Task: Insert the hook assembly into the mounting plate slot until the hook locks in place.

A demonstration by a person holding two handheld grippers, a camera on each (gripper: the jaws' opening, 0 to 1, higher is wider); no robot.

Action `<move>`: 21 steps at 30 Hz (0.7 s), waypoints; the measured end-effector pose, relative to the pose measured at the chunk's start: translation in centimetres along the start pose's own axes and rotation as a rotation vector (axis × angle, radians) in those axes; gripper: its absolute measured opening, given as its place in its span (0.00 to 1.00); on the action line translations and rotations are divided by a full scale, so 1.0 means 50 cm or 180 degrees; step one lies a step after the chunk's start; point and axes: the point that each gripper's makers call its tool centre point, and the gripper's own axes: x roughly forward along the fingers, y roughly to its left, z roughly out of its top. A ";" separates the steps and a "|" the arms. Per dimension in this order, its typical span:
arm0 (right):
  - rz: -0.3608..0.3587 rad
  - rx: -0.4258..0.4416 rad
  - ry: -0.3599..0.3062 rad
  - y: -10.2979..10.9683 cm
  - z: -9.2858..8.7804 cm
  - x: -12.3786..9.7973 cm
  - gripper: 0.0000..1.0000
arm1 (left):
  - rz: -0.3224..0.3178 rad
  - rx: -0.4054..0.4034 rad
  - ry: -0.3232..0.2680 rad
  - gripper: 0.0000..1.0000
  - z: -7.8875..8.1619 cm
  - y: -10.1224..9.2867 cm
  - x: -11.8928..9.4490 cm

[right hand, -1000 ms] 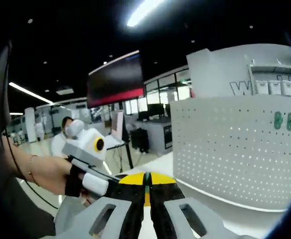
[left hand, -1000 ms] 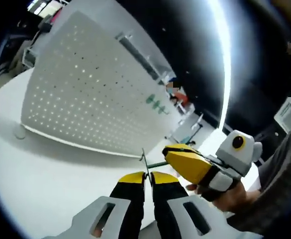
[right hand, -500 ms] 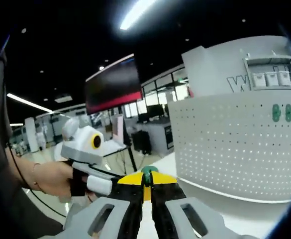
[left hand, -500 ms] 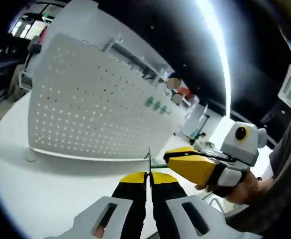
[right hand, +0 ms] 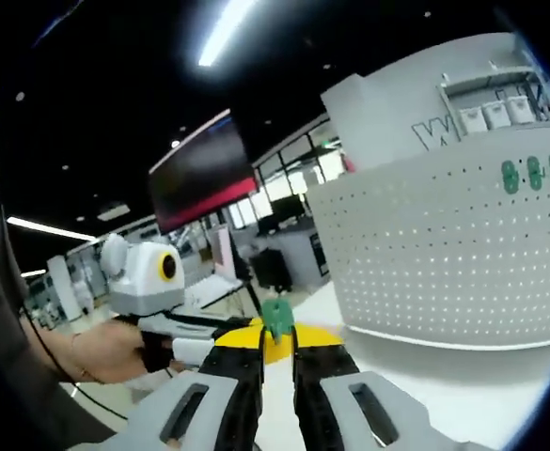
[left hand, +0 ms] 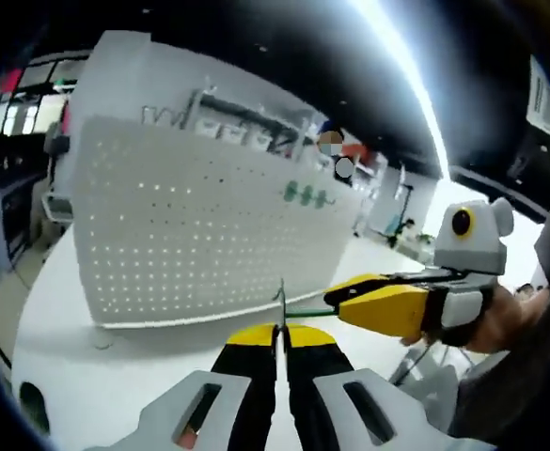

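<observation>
A thin metal wire hook stands up between the yellow tips of my left gripper, which is shut on it. From the hook a green rod runs right into the yellow jaws of my right gripper, which a hand holds. In the right gripper view, a green piece sticks up between the tips of my right gripper, shut on it. The white perforated mounting plate stands upright on the table behind, apart from both grippers, also seen as the mounting plate.
Three green hooks hang on the plate's upper right, seen too as green hooks. The white table spreads in front of the plate. Shelving with small boxes rises behind, and a hand is at left.
Both views have swung, so the plate now looks more upright in the left gripper view. The green piece now stands out above the right jaws. Both grips are unchanged.
</observation>
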 end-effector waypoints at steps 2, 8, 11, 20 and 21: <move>-0.0007 0.0029 -0.0016 0.000 0.003 0.001 0.06 | -0.0025 0.0161 0.0019 0.01 0.005 -0.010 0.004; -0.0011 0.0117 -0.0064 0.002 0.010 0.002 0.06 | -0.0024 0.0361 -0.0010 0.01 0.019 -0.025 0.007; -0.0015 0.0145 -0.0101 -0.001 0.013 0.001 0.06 | -0.0042 0.0431 -0.0006 0.01 0.022 -0.031 0.006; 0.0015 0.0177 -0.0166 0.004 0.018 -0.002 0.03 | -0.0004 0.0541 0.0018 0.01 0.029 -0.033 0.001; 0.0025 0.0193 -0.0170 0.005 0.018 -0.002 0.03 | -0.0005 0.0535 0.0014 0.01 0.029 -0.033 0.000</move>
